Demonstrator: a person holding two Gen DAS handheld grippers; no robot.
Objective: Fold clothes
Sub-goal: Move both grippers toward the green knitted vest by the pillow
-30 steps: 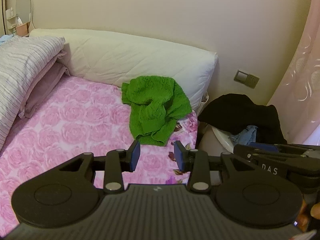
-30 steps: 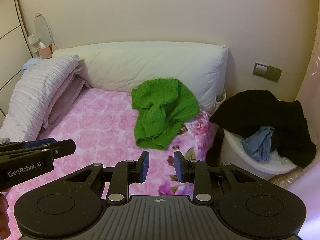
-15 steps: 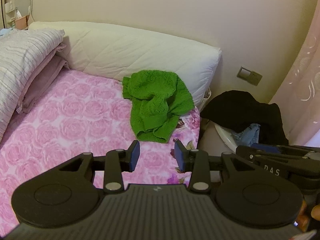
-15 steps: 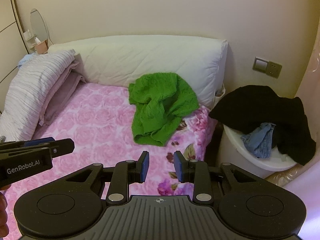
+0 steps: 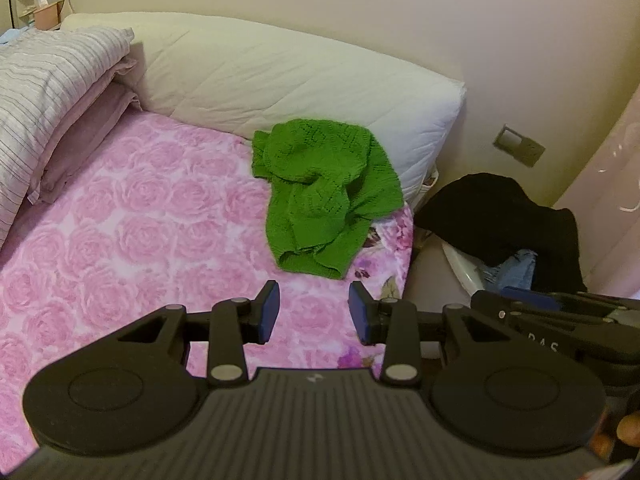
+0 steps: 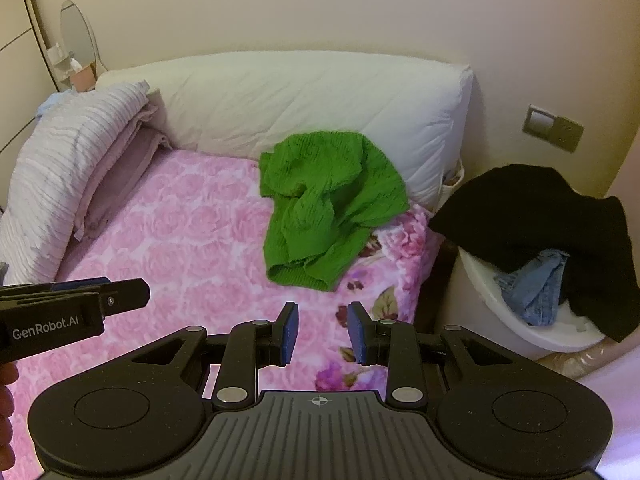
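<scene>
A crumpled green knitted sweater [image 5: 324,196] [image 6: 324,204] lies on the pink rose-patterned bed [image 5: 132,232] [image 6: 192,240], near its right edge and against the white bolster. My left gripper [image 5: 314,312] hovers open above the bed, a short way in front of the sweater's hem, with nothing between its blue pads. My right gripper [image 6: 322,334] is open too, empty, and also short of the hem. Each gripper shows at the edge of the other's view.
A long white bolster [image 6: 320,104] runs along the wall. Folded striped and mauve bedding [image 6: 72,184] is stacked at the left. To the right of the bed a white basket [image 6: 516,320] holds a black garment [image 6: 536,216] and denim [image 6: 536,288]. A wall socket [image 6: 554,128] is above.
Both grippers have risen and tilted down a little, so the sweater and bed sit lower and closer in both views. Jaws stay open; the sweater has not moved.
</scene>
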